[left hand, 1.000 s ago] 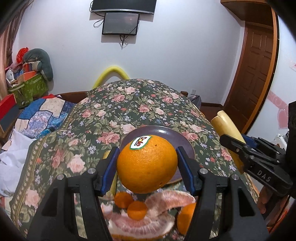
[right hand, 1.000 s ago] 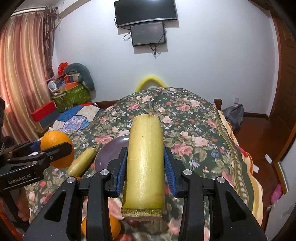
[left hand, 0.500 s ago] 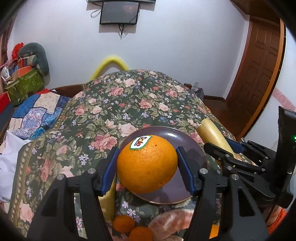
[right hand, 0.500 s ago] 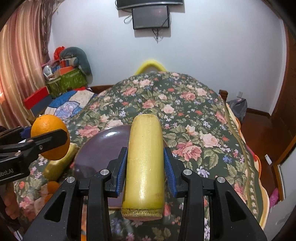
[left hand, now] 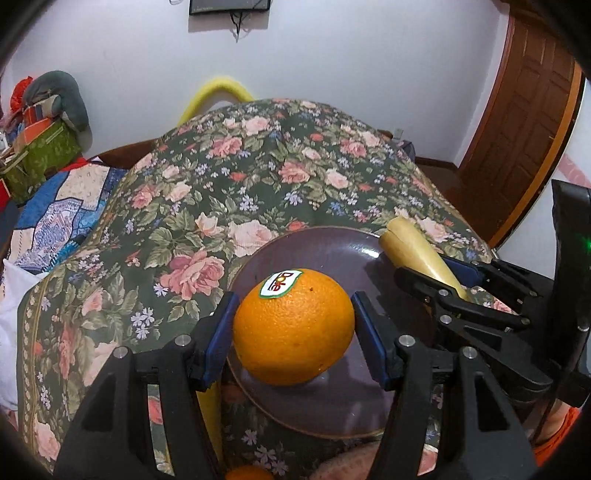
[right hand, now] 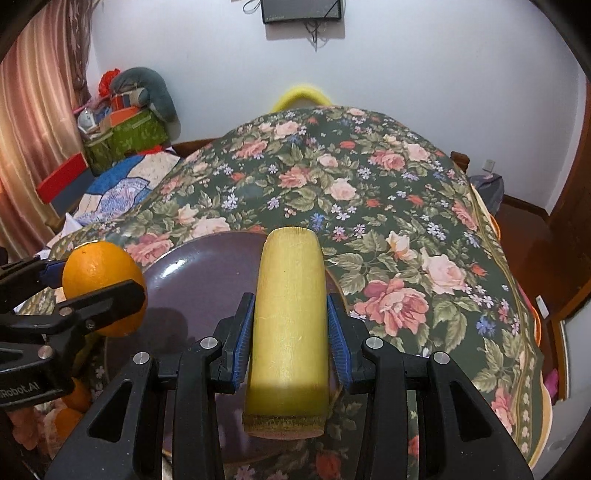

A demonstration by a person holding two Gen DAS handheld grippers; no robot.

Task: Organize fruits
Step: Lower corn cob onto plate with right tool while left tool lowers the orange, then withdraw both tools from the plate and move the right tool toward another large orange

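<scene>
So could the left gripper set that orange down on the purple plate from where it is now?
Probably yes. The left gripper holds the orange right above the plate, whose middle looks bare. The right gripper, holding the yellow stick, hangs over the plate's right edge, so some care is needed.

A floral cloth (right hand: 388, 206) covers the table; a purple plate (right hand: 192, 273) lies on it at 7 o'clock

Wall-mounted screen (right hand: 301, 11), wooden door (left hand: 517, 147), pink curtain (right hand: 33, 129).
</scene>
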